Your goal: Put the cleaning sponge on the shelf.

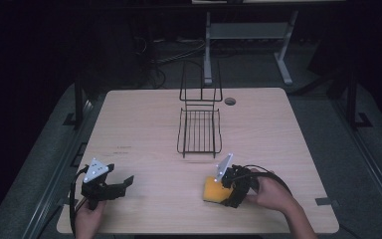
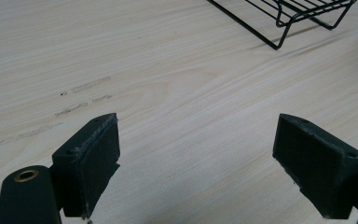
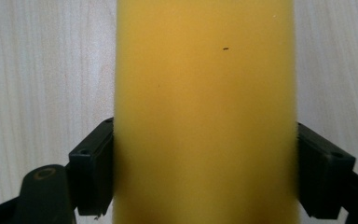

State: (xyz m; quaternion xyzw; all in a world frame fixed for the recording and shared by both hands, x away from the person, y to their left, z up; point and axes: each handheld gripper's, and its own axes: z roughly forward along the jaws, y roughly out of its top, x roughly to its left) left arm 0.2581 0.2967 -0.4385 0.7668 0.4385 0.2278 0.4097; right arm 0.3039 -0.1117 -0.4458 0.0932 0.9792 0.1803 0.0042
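Sponge [image 3: 205,112], yellow, smooth-faced, sits clamped in the right gripper [image 1: 222,188]; left gripper [image 1: 122,185] gapes over pale woodgrain.

A pale wood-grain worktop [image 1: 144,124] sits in a dark room, with a small round hole [image 1: 230,101] near its far edge. A black wire rack [image 1: 199,130] lies at the middle of the far half, its tall looped back standing upright at the far end. On the floor beyond are tangled cables [image 1: 171,55] and the grey metal legs of a stand [image 1: 283,59].
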